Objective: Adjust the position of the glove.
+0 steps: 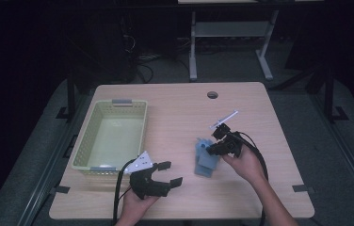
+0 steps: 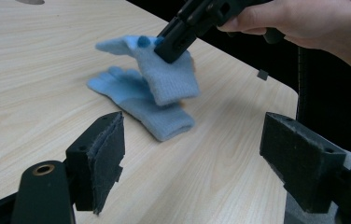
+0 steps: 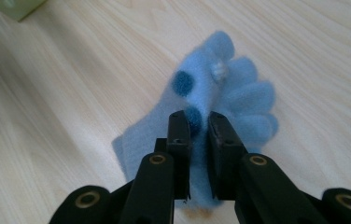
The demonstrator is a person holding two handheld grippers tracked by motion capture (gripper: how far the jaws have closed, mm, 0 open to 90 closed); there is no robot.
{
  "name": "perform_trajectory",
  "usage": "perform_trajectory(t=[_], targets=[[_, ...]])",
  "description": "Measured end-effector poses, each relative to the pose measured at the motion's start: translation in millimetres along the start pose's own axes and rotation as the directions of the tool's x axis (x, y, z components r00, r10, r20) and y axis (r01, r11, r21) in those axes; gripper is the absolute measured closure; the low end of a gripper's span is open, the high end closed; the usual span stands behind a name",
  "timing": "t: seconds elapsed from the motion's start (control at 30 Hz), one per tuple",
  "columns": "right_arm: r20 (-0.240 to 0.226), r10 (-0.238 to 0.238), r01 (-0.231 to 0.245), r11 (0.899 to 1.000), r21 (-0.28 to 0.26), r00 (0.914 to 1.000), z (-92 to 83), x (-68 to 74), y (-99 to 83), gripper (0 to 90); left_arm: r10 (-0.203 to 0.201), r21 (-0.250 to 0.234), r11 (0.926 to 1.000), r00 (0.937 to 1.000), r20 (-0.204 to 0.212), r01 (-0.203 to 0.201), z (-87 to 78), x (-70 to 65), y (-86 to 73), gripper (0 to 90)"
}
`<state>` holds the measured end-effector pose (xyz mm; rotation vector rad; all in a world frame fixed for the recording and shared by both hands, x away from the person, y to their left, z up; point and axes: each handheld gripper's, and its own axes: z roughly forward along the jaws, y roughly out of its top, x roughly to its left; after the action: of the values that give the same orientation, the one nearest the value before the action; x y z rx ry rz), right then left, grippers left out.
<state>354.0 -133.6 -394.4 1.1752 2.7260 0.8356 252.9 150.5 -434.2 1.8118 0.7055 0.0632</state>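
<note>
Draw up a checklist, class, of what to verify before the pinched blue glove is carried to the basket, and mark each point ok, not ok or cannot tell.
1. Right gripper shut on the upper glove: ok.
2. Upper glove lifted off the lower glove: part of it is raised; whether they have fully parted, cannot tell.
3. Left gripper open and apart from both gloves: ok.
4. Basket holds nothing that would block a drop: ok.
5. Bare table between gloves and basket: ok.
6. Right gripper's cable free of the gloves: ok.
</note>
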Motion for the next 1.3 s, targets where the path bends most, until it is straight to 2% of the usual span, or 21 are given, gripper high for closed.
perform_trajectory(t=[0.3,0.73,1.03,1.23,1.3], targets=[[-0.015,-0.007,0.007,1.0,0.019,0.9999,11.2,2.9,-1.4,80.4,0.003,0.0,1.0,1.0,-0.003,-0.003,-0.4,0.2,0.1,21.7],[-0.045,-0.018,0.02,0.999,0.035,0.9988,16.8,6.0,-1.6,79.5,0.001,-0.001,1.0,1.0,-0.002,-0.001,-0.4,0.3,0.2,21.8],[-0.005,-0.032,0.032,0.997,0.072,0.9995,27.0,9.7,-3.3,77.2,-0.006,-0.001,1.0,1.0,-0.001,0.006,-0.6,0.0,0.0,21.8],[0.021,-0.036,0.034,0.996,0.08,0.9991,32.2,10.0,-5.9,73.3,-0.013,-0.006,0.9999,0.9999,0.001,0.013,-0.9,0.5,0.0,21.8],[0.043,-0.039,0.035,0.996,0.087,0.9983,34.3,9.9,-6.6,70.6,-0.015,-0.007,0.9999,0.9999,0.001,0.015,-1.1,0.4,-0.1,21.8]])
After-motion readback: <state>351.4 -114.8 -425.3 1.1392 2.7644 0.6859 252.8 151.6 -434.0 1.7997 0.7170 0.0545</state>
